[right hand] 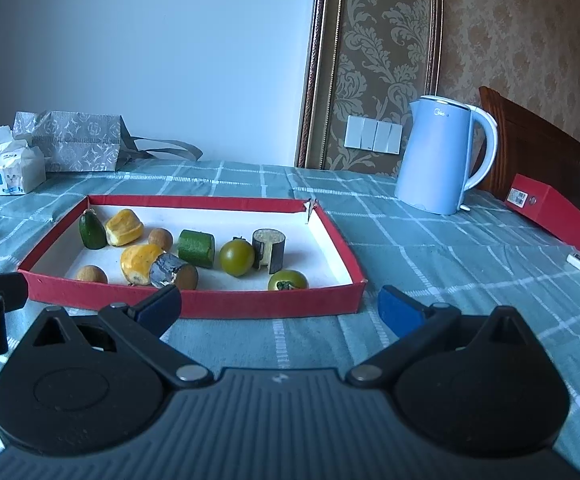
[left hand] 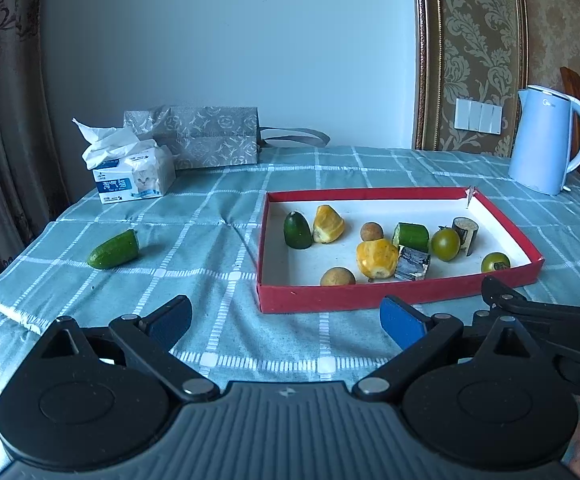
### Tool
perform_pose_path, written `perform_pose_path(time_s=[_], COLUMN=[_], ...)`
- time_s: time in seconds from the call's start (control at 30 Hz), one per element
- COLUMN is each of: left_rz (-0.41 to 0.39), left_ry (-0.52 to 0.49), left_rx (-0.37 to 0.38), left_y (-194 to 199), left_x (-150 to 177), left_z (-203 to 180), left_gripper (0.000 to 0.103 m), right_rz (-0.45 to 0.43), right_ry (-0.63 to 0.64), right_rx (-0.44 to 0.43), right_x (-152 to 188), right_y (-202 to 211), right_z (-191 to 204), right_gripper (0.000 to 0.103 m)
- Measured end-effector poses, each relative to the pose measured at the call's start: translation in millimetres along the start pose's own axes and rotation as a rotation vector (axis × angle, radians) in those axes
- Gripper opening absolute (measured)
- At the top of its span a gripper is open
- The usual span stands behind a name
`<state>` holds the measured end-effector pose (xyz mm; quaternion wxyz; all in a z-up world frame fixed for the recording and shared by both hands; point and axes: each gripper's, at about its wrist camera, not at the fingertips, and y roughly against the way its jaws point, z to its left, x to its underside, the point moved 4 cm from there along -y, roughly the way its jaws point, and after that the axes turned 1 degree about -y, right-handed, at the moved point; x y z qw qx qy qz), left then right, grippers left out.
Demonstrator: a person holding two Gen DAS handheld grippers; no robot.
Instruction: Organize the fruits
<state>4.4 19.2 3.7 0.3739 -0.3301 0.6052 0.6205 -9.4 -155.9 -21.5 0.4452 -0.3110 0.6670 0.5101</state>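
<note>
Left of the red tray [left hand: 389,298], the cucumber piece [left hand: 114,249] lies lengthwise, cut end toward the tray; left gripper [left hand: 286,322] and right gripper [right hand: 280,312] gape wide, empty.

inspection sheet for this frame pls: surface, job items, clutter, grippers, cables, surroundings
Surface: table under green checked cloth, wrinkled.
Job's things: red box holding cucumber chunks, yellow pieces, green tomatoes, brown round fruits and dark pieces; one cucumber piece lies outside on the cloth.
Clutter: tissue pack, grey gift bag, blue kettle, second red box.
Grippers: left hand-held gripper open, empty; right hand-held gripper open, empty.
Cables: nothing seen.
Surroundings: plain wall, patterned wallpaper, wall switches, curtain.
</note>
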Motion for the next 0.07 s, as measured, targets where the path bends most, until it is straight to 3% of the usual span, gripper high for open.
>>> perform_pose_path(time_s=[0.07], left_rz=[0.001], left_ry=[-0.007], left_rx=[0.001], left_y=[-0.2], left_x=[0.4], left_z=[-0.9], left_gripper=[0.101], right_rz=[0.004], right_ry=[0.0], right_rx=[-0.001], right_x=[-0.4], right_y=[-0.7], right_z=[-0.3], right_gripper=[0.103])
